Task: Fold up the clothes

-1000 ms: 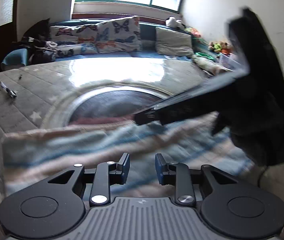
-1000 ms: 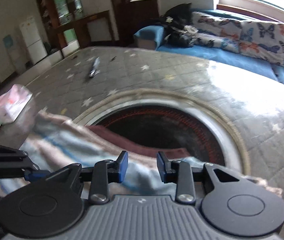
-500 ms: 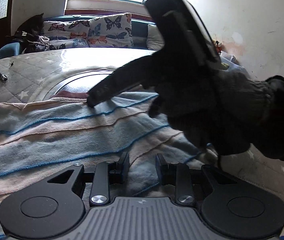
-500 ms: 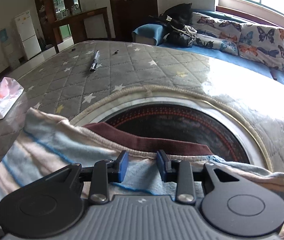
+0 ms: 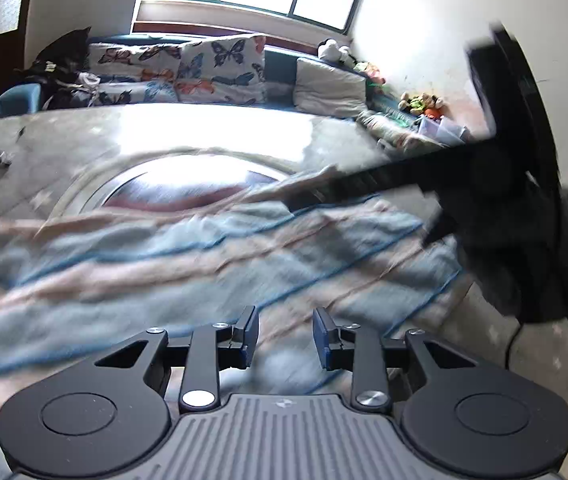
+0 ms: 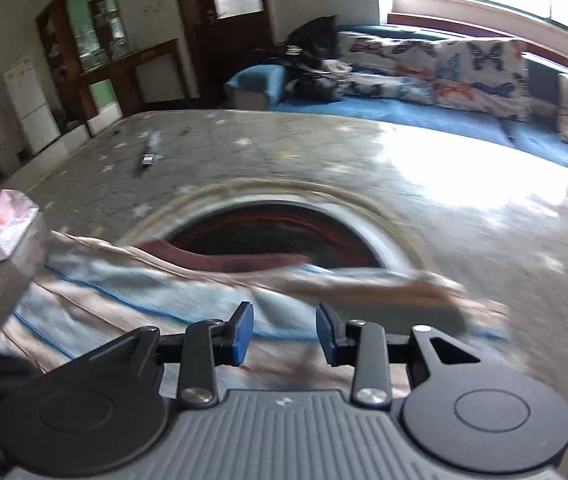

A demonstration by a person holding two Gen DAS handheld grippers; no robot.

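Both my claws gape, gripping nothing — left gripper and right gripper above the striped garment. Grab one layer only — the fold skews

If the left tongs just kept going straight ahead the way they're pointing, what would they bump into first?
Most likely the striped towel lying just ahead of the open left tongs. The picture is blurred, so depth is uncertain.
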